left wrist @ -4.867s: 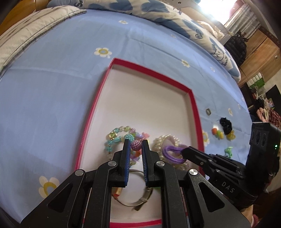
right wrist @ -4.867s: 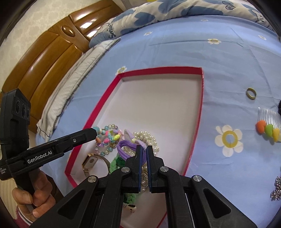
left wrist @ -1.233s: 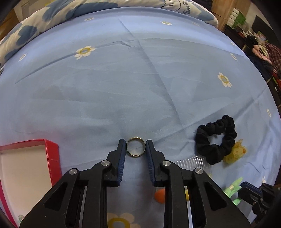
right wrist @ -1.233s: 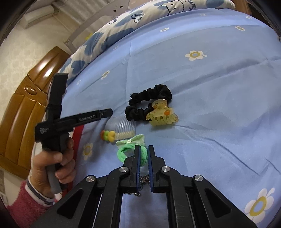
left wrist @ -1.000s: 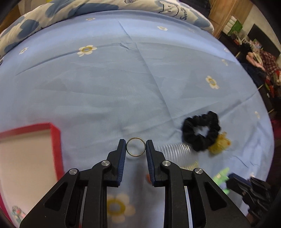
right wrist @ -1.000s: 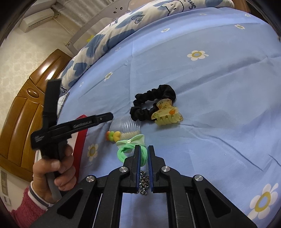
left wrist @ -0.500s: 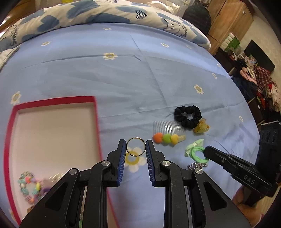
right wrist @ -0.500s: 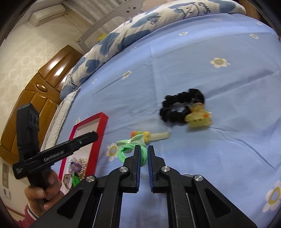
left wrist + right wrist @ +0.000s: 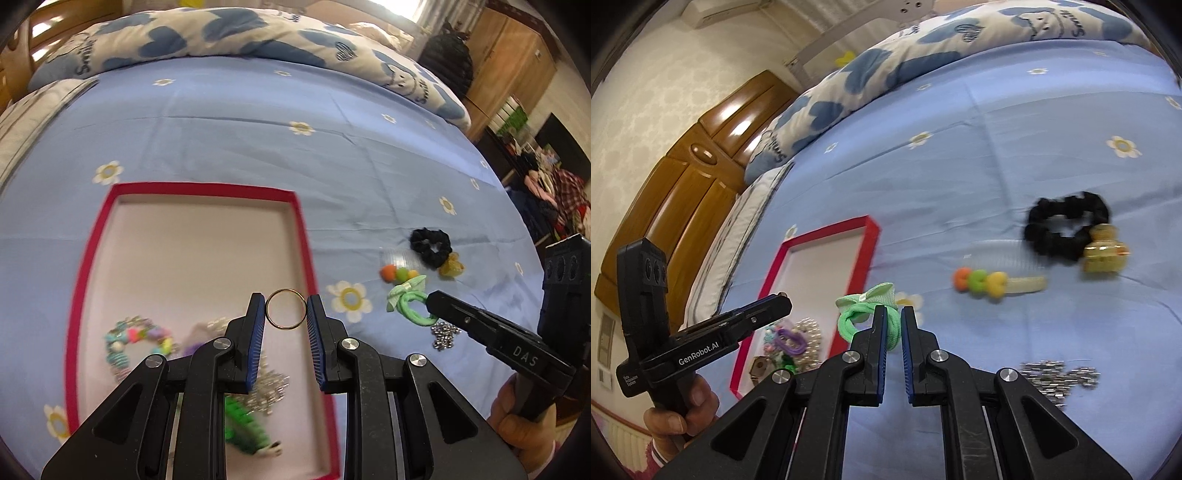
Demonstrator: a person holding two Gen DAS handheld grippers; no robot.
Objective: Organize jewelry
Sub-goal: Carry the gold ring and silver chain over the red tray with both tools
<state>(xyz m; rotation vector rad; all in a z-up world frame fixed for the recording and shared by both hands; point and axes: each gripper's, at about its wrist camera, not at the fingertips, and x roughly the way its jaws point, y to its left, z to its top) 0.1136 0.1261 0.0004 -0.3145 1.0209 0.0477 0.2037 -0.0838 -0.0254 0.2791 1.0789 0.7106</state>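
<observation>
Partly blurred box (image 9: pixel 306 251), green clip (image 9: pixel 245 430) half-hidden

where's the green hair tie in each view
Left wrist: the green hair tie sits right of centre, at the tip of the right gripper, off the sheet.
Right wrist: low centre, clamped between that gripper's fingers.
Shared landmark: the comb with orange, green and yellow balls, just beyond the tie in both.

A thin gold ring (image 9: pixel 286 309), held upright between the fingers (image 9: pixel 255 334), hangs over the red-rimmed tray's (image 9: pixel 303 236) right edge.
</observation>
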